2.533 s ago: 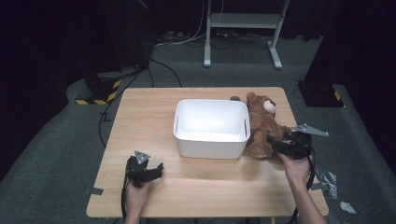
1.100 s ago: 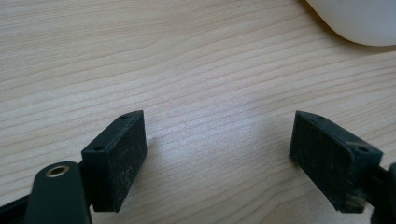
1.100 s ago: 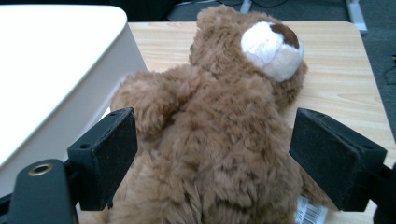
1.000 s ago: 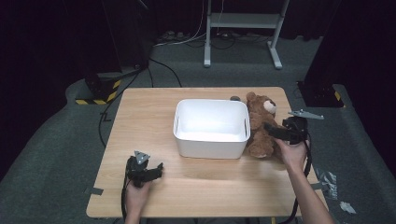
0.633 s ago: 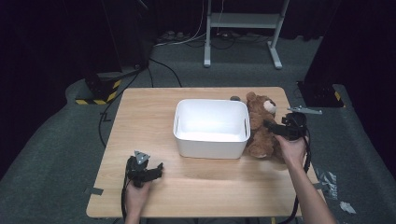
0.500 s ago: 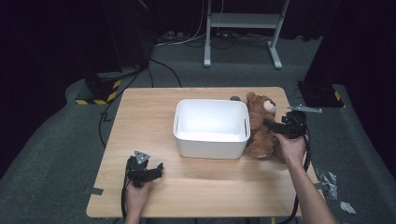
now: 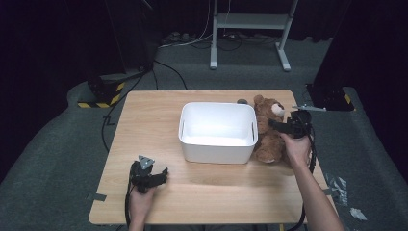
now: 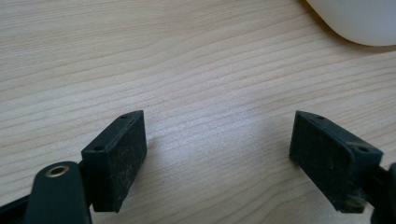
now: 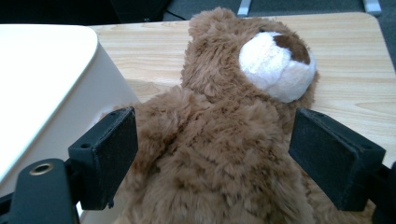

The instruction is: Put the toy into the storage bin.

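Teddy bear (image 7: 268, 132) is what we find lying near the right edge of the desk (image 7: 144, 115), pressed against the right wall of the white bin (image 7: 217, 131). In the right gripper view our right tongs (image 9: 212, 154) stand spread wide, one jaw on either side of the bear's furry body (whether the pads touch the fur we cannot tell), its pale muzzle just beyond them. Our left tongs (image 7: 153, 176) rest near the desk's front-left corner, jaws apart over bare wood, well away from the bear.
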